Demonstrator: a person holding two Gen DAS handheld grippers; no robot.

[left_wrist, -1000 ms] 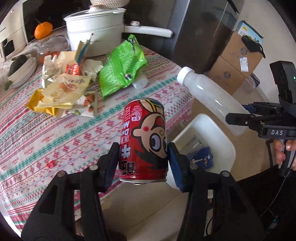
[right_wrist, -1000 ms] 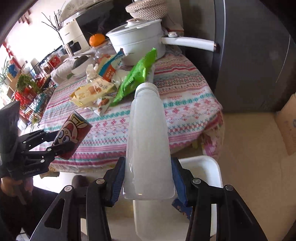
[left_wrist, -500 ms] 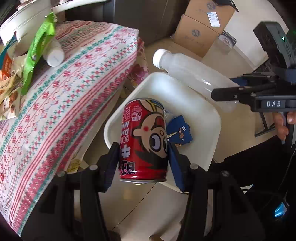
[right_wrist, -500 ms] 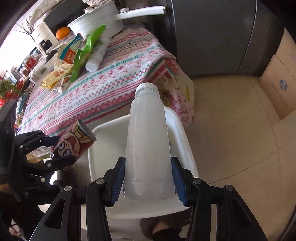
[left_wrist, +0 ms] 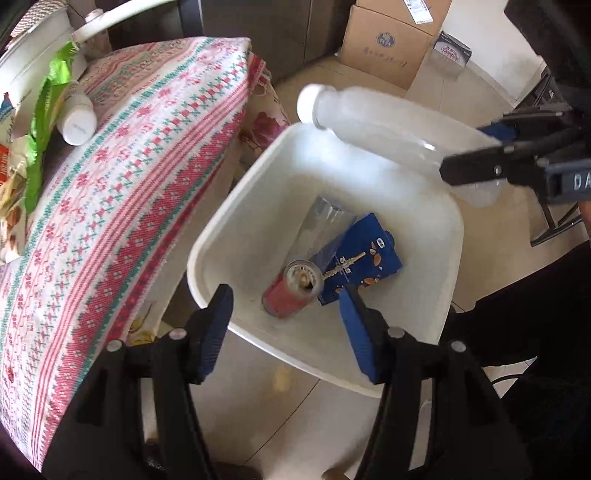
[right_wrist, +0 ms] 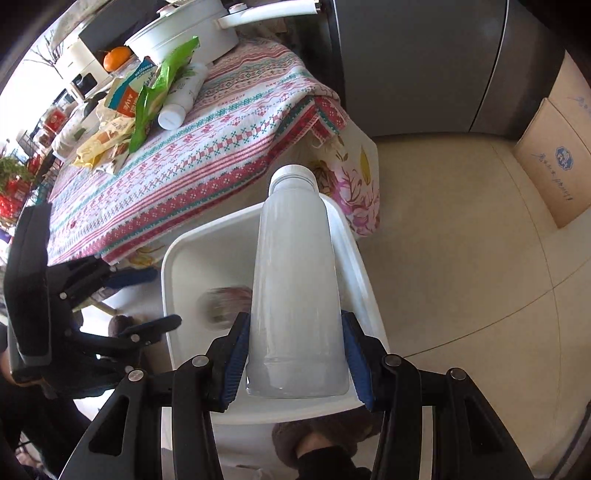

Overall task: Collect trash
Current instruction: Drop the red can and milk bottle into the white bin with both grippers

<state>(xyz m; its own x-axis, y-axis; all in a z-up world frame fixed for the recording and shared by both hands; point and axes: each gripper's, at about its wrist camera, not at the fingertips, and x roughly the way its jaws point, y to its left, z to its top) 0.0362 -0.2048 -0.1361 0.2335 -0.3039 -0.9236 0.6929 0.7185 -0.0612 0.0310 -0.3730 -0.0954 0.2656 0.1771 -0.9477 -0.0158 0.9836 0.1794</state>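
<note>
The white trash bin [left_wrist: 207,258] stands on the floor beside the table. A red drink can [left_wrist: 290,293] lies loose inside it, blurred, next to a blue carton [left_wrist: 364,264] and a clear plastic bottle [left_wrist: 325,218]. My left gripper [left_wrist: 286,326] hangs over the bin's near rim; its jaws are opening with nothing between them. My right gripper [right_wrist: 295,354] is shut on a milky white capped bottle [right_wrist: 295,273] and holds it above the bin [right_wrist: 166,295]. In the right wrist view the can [right_wrist: 225,302] is a blur and the left gripper [right_wrist: 144,301] shows at the left.
The table with a patterned cloth [right_wrist: 221,140] holds a green bag [right_wrist: 162,92], wrappers, a small white bottle [right_wrist: 181,99] and a white pot [right_wrist: 184,33]. Cardboard boxes [left_wrist: 388,40] and a grey fridge [right_wrist: 406,66] stand behind. A person's foot is by the bin.
Both grippers swung from over the table down to the bin. The left gripper opened and the red can dropped from it into the bin. The right gripper still grips the white bottle.
</note>
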